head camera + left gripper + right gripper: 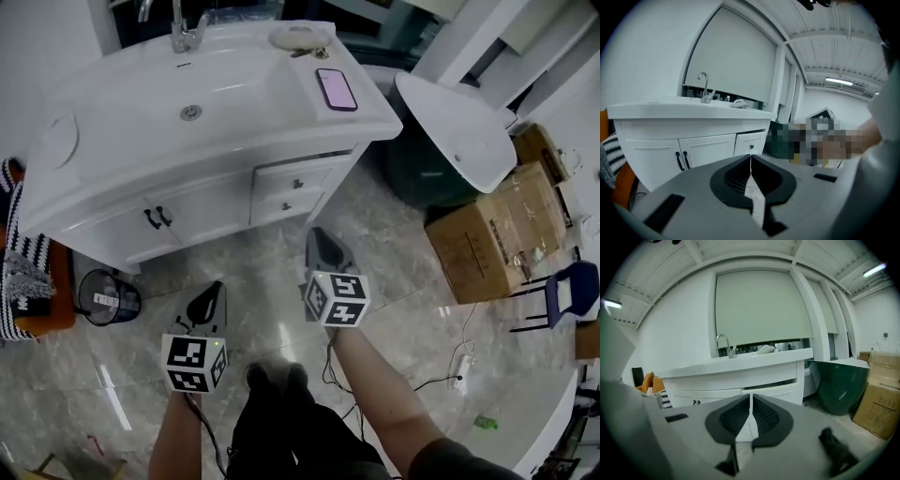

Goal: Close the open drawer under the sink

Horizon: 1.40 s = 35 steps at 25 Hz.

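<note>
The white sink cabinet (187, 202) stands ahead of me, with two drawers at its right end. The upper drawer (298, 178) sticks out a little from the front; in the right gripper view a dark gap shows above the upper drawer (780, 383). The lower drawer (286, 204) looks flush. My left gripper (211, 300) hangs over the floor, short of the cabinet doors (682, 152), shut and empty. The right gripper (323, 242) is held closer to the drawers without touching them, jaws also shut on nothing. Both appear in their own views, left gripper (750, 157) and right gripper (751, 395).
A phone (336, 89) lies on the counter near the faucet (183, 33). A green tub (450, 141) and cardboard boxes (497, 234) stand to the right, with a blue chair (572, 291) beyond. A black wire bin (108, 298) and striped cushion (23, 272) sit left. A cable (459, 370) crosses the floor.
</note>
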Each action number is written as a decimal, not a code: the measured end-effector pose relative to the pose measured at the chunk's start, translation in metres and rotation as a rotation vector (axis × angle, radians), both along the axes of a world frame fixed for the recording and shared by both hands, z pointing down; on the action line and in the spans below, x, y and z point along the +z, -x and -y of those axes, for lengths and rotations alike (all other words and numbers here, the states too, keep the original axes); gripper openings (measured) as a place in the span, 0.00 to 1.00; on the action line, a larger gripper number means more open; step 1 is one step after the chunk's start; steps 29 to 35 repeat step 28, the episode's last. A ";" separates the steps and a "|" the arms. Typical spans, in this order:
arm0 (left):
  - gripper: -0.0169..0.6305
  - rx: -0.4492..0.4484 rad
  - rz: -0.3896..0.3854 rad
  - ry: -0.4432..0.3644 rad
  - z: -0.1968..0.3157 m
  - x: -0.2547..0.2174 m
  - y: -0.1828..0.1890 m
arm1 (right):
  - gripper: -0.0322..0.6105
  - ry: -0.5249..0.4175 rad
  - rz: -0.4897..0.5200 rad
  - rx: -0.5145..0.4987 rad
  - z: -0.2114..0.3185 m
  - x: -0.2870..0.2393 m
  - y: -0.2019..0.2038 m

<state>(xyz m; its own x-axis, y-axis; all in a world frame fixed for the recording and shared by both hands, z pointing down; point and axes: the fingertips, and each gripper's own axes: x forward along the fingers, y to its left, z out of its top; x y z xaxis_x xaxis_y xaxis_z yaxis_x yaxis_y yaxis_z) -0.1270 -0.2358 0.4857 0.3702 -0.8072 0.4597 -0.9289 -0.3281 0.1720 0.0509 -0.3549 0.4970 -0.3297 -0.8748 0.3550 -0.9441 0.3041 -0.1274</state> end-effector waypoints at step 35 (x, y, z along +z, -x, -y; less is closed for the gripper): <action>0.05 0.023 -0.016 -0.117 -0.265 -0.159 -0.140 | 0.09 -0.059 0.080 -0.160 -0.313 -0.154 -0.076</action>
